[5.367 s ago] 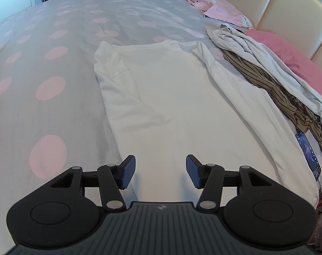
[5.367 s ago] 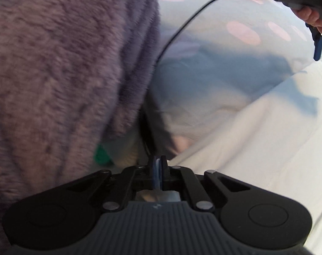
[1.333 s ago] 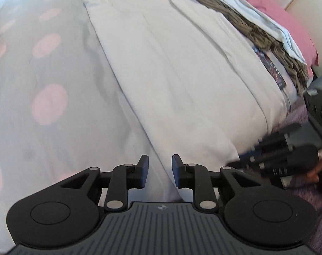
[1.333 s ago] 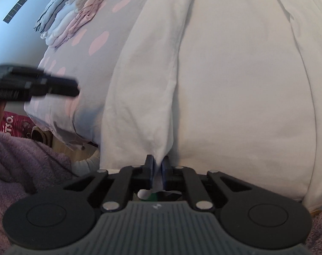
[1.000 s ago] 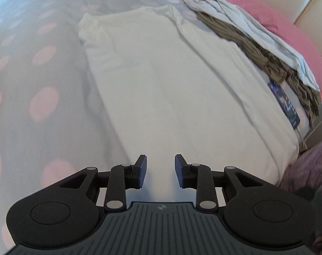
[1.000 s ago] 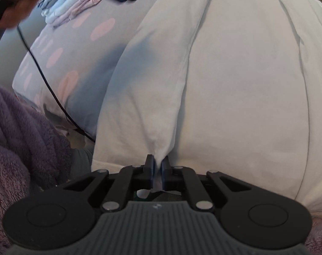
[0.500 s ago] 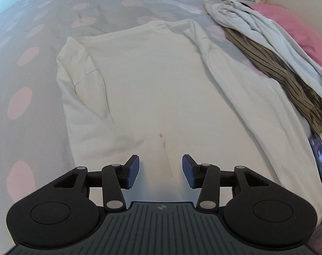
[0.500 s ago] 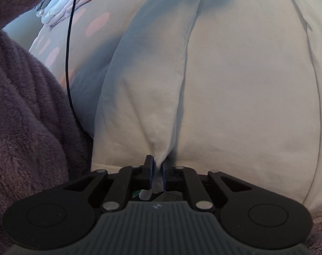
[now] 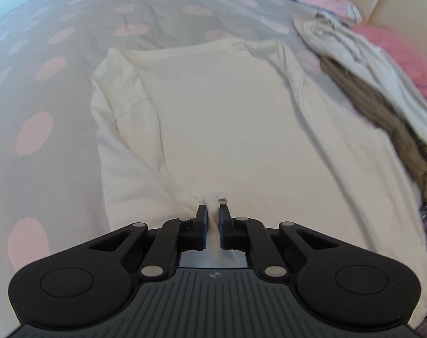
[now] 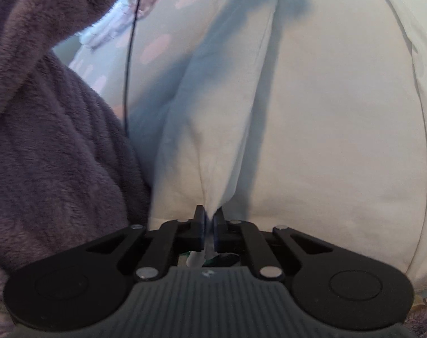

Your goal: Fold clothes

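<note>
A grey bedspread with pink dots (image 9: 44,90) carries the cream long-sleeved cotton shirt (image 9: 227,118), spread flat. The left gripper (image 9: 212,214) is closing, a bunch of hem between its pads. Right of the shirt lies a heap of beige and brown-striped clothes (image 9: 376,90). The right gripper (image 10: 209,217) pinches another shirt fold, a purple fleece sleeve (image 10: 50,140) crowding its left.

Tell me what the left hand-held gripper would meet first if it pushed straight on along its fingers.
The left hand-held gripper, jaws closing on a pinched bunch of fabric, points down at the white long-sleeved shirt. Going on, it would press further into that shirt and, probably, the spotted bedcover beneath; depth is unclear.
</note>
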The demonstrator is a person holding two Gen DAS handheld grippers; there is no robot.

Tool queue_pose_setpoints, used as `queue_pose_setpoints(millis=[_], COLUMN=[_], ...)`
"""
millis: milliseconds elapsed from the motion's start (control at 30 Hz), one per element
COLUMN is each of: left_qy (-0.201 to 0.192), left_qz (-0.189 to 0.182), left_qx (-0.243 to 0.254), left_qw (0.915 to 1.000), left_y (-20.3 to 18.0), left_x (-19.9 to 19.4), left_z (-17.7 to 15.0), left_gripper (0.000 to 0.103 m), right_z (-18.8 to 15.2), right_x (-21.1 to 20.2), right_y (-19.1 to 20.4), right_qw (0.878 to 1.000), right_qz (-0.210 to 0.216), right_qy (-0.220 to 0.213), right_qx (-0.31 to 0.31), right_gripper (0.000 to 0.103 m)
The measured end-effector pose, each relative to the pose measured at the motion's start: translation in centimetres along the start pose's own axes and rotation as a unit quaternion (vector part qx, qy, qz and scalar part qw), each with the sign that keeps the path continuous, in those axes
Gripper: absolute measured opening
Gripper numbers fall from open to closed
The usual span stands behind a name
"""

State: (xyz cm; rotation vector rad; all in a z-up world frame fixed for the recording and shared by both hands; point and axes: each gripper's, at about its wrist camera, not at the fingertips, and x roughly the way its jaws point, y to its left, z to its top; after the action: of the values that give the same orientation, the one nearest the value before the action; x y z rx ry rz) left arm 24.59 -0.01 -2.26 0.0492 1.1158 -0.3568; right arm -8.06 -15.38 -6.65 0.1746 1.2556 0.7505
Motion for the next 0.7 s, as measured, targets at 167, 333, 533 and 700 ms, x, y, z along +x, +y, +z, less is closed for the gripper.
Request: queue_pose_setpoints(millis=[167, 333, 533, 700], left_qy=[-0.028, -0.031, -0.013, -0.022], left_qz=[-0.012, 0.003, 0.017, 0.006], left_qx=[-0.03, -0.006, 0.033, 0.049], left_qw=[0.9991, 0.9995, 0.9992, 0.9985], left_y=[1.3, -0.2, -2.4, -3.0], left_x=[-2.5, -1.6, 1.7, 1.8], left_z=[0.3, 0.3, -0.1, -0.4], left_gripper=[0.006, 0.005, 0.009, 0.026], right_z=[-0.4, -0.9, -1.4, -1.7], right_x=[-1.4, -1.8, -0.5, -0.3], right_y=[0.1, -1.1, -3.0, -3.9], right_qw=[1.0, 1.0, 0.998, 0.997], right_qz=[-0.009, -0.026, -0.045, -0.05], right_qy=[-0.014, -0.013, 0.013, 0.024], right_qx=[-0.006, 0.011, 0.038, 0.057], right_gripper=[0.006, 0.006, 0.007, 0.012])
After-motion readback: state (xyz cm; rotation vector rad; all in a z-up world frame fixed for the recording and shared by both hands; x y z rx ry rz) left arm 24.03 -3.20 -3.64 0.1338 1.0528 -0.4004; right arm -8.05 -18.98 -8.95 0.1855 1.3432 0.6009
